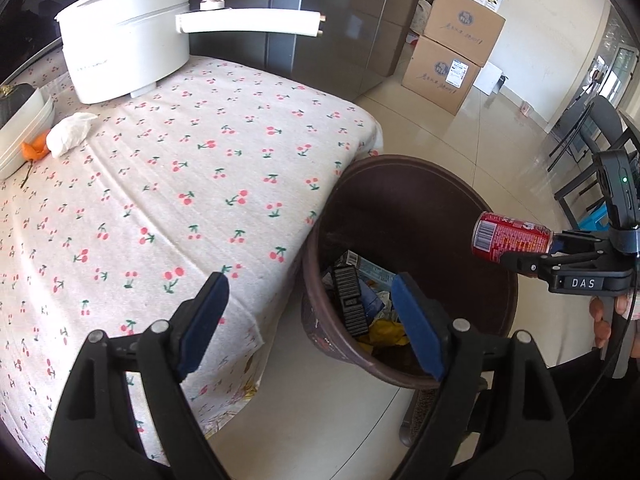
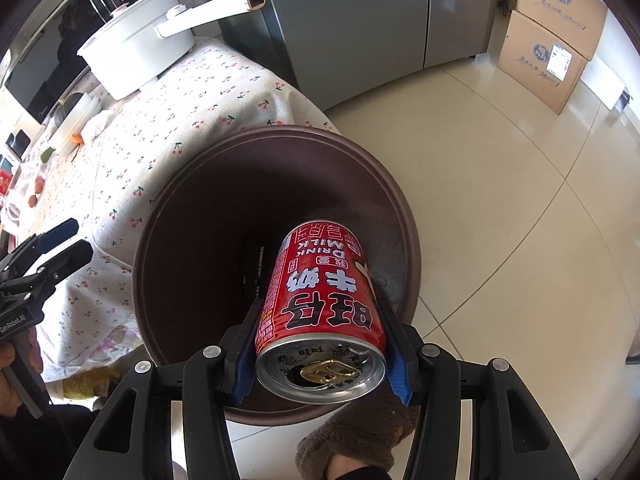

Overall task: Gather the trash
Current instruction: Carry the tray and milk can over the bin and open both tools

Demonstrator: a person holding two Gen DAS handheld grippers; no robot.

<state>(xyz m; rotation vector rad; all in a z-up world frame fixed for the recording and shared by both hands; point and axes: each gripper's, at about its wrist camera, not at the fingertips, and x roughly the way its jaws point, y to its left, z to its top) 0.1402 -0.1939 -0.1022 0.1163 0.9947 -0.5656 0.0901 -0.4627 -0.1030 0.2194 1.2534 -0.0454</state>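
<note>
My right gripper (image 2: 320, 340) is shut on a red milk drink can (image 2: 324, 296), held on its side above the brown trash bin (image 2: 192, 200). The left wrist view shows the same can (image 1: 510, 238) in the right gripper (image 1: 532, 256) over the bin (image 1: 496, 312), which holds several pieces of trash. My left gripper (image 1: 308, 320) is open and empty, low between the table edge and the bin; it also shows in the right wrist view (image 2: 66, 242). A crumpled white tissue (image 1: 70, 132) and an orange peel (image 1: 34, 148) lie on the cherry-print tablecloth (image 1: 200, 184).
A white pot (image 1: 128, 32) with a long handle stands at the table's back. White dishes (image 1: 20, 132) sit at the left edge. A grey fridge (image 1: 320, 20) and stacked cardboard boxes (image 1: 452, 52) stand behind. Chairs (image 1: 588, 136) are at the right.
</note>
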